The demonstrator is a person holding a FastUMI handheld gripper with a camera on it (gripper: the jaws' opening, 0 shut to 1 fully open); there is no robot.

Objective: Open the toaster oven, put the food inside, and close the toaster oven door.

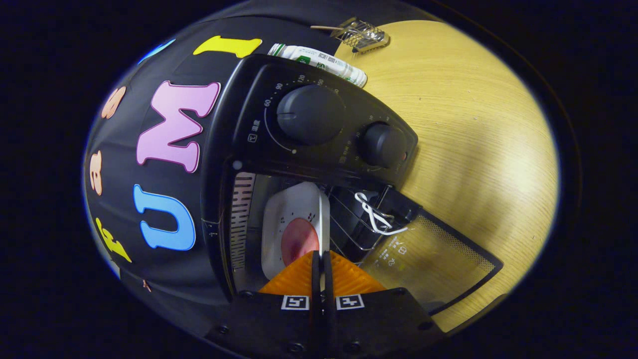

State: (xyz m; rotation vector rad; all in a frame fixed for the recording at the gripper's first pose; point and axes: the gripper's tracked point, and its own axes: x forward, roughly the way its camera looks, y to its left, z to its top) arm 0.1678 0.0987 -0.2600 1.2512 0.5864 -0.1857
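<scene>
- Gripper view looks, rolled to one side, at a black toaster oven standing on a pale wood-grain table
- Its glass door hangs open, and the table shows through the pane
- Two dark knobs sit on the control panel: a large knob and a smaller knob beside it
- A white square plate carrying a round reddish piece of food is inside the oven cavity, seen on edge, just ahead of the fingertips
- The hand-held gripper has its fingers drawn nearly together, with only a thin slit between them; the plate's rim lines up with that slit, but whether both fingers press on it cannot be told
- A wire rack shows in the cavity next to the plate, with a white looped cord lying near the door hinge
- Beyond the oven, a white tube with green print lies on the table against the oven's top edge
- Farther off, a small metal wire object rests near the table's far edge
</scene>
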